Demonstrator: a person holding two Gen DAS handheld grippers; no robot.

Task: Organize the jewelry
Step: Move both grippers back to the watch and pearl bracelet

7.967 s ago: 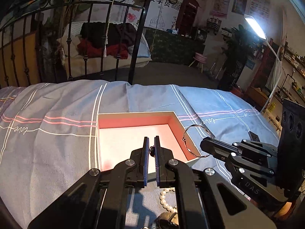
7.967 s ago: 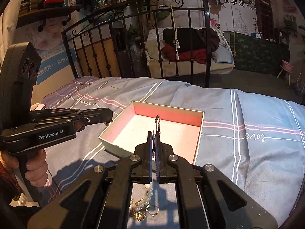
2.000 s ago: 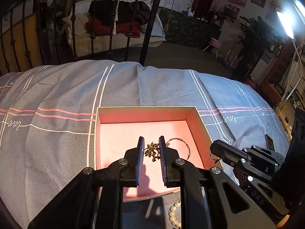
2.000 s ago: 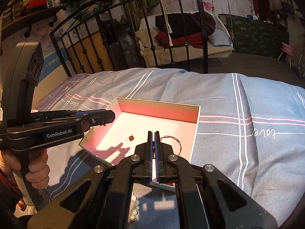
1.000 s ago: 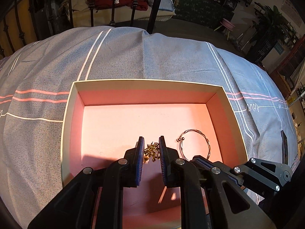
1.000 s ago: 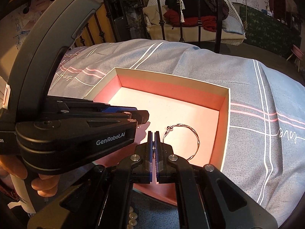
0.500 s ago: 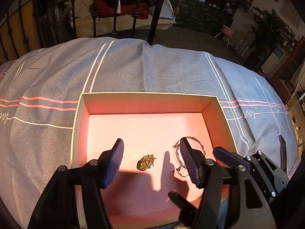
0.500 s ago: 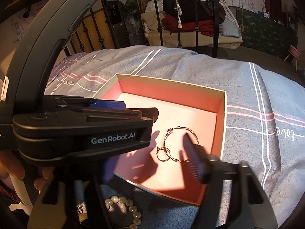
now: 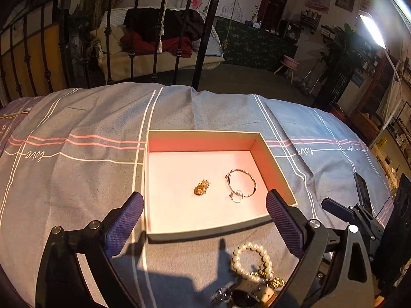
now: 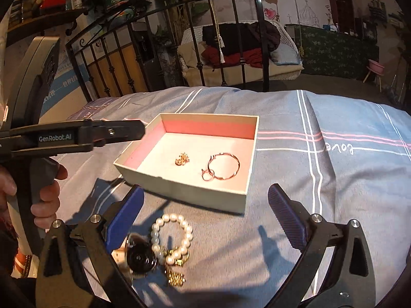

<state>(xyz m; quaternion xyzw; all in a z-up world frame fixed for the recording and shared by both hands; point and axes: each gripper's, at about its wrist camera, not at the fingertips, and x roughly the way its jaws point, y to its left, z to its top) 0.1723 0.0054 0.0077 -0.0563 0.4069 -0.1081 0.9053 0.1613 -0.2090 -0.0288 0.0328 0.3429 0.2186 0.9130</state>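
A shallow box [image 9: 277, 174] [image 10: 179, 183] with a pink inside lies on the bed. In it lie a gold charm [image 9: 201, 188] [image 10: 181, 159], a thin bangle [image 9: 241, 182] [image 10: 224, 166] and a small ring [image 9: 236, 197] [image 10: 207, 176] against the bangle. In front of the box lie a pearl bracelet [image 9: 250, 260] [image 10: 170, 238], a watch [image 10: 140, 258] and gold pieces [image 10: 177, 278]. My left gripper [image 9: 203, 225] is still opening, nothing between its pads, back from the box's near wall. My right gripper [image 10: 205, 213] is opening too, empty, above the pearls.
The grey bedspread [image 9: 77, 179] has pink and white stripes. A black iron bed frame [image 9: 195, 38] stands at the far end. A hand [image 10: 46, 192] holds the left gripper's handle. A phone [image 9: 362, 192] lies at the right on the bed.
Both grippers went from shut to wide open and drew back and up from the box. The gold charm and the small ring were let go and lie on the box floor.
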